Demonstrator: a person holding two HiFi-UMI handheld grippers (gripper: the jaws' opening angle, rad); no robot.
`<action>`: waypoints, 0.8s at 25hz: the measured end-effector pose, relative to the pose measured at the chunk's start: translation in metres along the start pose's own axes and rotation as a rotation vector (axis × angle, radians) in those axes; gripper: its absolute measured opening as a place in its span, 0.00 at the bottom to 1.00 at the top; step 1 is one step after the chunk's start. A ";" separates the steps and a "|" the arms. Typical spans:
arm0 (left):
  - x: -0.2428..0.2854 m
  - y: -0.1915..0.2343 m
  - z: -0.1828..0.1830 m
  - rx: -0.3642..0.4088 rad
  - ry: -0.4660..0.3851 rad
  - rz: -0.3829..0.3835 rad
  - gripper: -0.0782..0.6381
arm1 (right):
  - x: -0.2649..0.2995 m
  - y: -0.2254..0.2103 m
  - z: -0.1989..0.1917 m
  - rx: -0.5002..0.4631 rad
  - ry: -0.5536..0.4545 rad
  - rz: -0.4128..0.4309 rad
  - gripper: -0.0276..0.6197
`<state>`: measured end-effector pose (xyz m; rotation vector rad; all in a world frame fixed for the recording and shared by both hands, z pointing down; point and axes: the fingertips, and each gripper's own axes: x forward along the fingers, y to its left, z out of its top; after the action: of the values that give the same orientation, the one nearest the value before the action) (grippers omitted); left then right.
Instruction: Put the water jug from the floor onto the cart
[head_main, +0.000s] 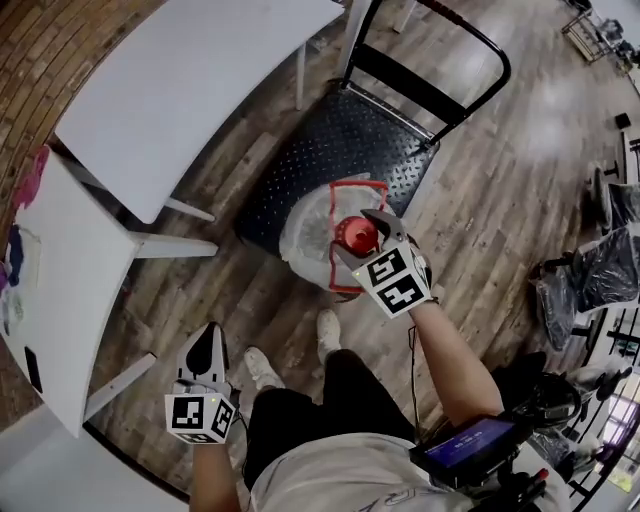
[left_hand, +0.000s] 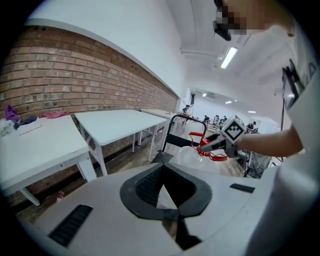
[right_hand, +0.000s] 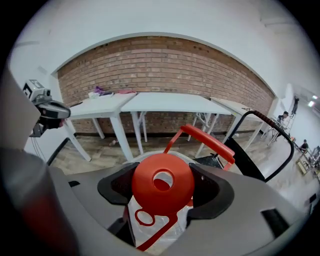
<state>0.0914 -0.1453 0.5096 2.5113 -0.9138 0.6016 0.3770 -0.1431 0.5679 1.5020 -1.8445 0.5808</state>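
The water jug is clear plastic with a red cap and a red carry handle. It sits over the near edge of the black cart platform; I cannot tell whether it rests there or hangs. My right gripper is shut on the red cap, one jaw on each side. The left gripper hangs low at the left near my leg, shut and holding nothing. The left gripper view shows the jug far off with the right gripper on it.
The cart's black push handle rises at the far side. Two white tables stand along the brick wall on the left. My shoes are just short of the jug. Black bagged items lie at the right.
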 end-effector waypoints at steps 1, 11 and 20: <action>0.004 -0.005 0.001 0.005 0.006 -0.001 0.11 | 0.006 -0.020 -0.004 0.010 0.009 -0.016 0.53; 0.024 -0.026 -0.007 0.009 0.064 0.027 0.11 | 0.067 -0.175 -0.034 0.116 0.069 -0.188 0.53; 0.025 -0.017 -0.009 0.005 0.081 0.085 0.11 | 0.119 -0.218 -0.043 0.203 0.056 -0.201 0.53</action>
<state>0.1178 -0.1417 0.5260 2.4431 -0.9943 0.7283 0.5858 -0.2427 0.6679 1.7612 -1.6063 0.7216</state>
